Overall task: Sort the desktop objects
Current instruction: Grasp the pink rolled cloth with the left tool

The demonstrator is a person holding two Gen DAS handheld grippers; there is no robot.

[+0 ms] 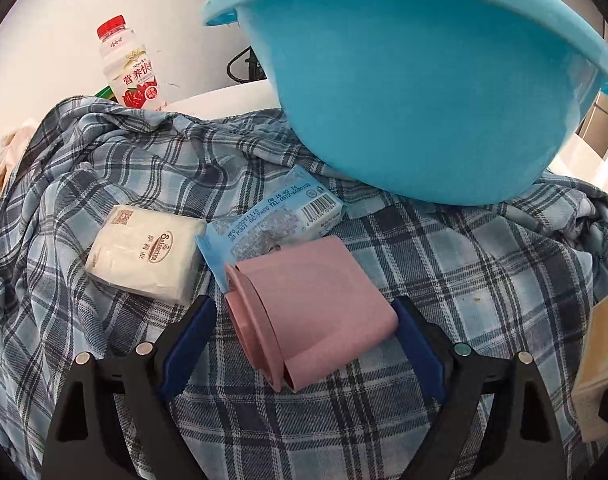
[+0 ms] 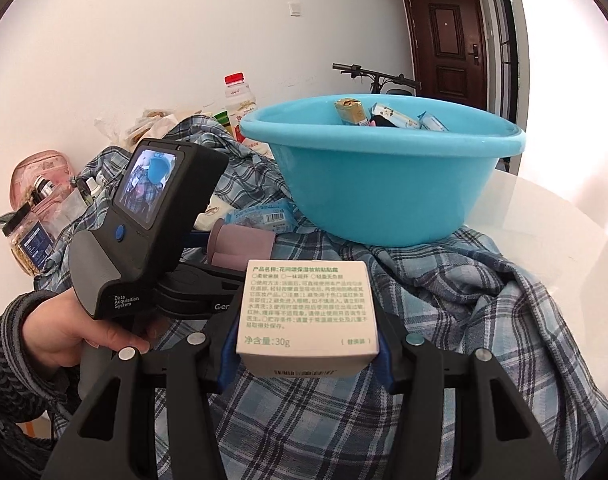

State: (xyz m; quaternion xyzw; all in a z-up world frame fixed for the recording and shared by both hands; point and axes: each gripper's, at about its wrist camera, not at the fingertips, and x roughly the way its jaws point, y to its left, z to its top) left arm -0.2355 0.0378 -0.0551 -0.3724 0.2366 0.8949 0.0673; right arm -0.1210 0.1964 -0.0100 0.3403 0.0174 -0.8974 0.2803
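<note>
Two stacked pink cups point(image 1: 311, 312) lie on their side on a blue plaid shirt point(image 1: 483, 280). My left gripper point(image 1: 302, 306) straddles them, open; a gap shows at the left pad point(image 1: 188, 344), and the cups rest against the right one. In the right wrist view my right gripper point(image 2: 305, 344) is shut on a cream box point(image 2: 307, 312) printed with green text, held above the shirt. A light blue basin point(image 2: 383, 184) stands just beyond, holding several small packets. The same basin point(image 1: 423, 100) looms over the cups in the left wrist view.
A white tissue pack point(image 1: 144, 256) and a blue wipes packet point(image 1: 276, 216) lie by the cups. A red-capped drink bottle point(image 1: 128, 68) stands behind. A person's hand point(image 2: 64, 332) holds the left gripper's handle. A jar point(image 2: 24, 248) and a pink pouch point(image 2: 40, 176) sit at the left wall.
</note>
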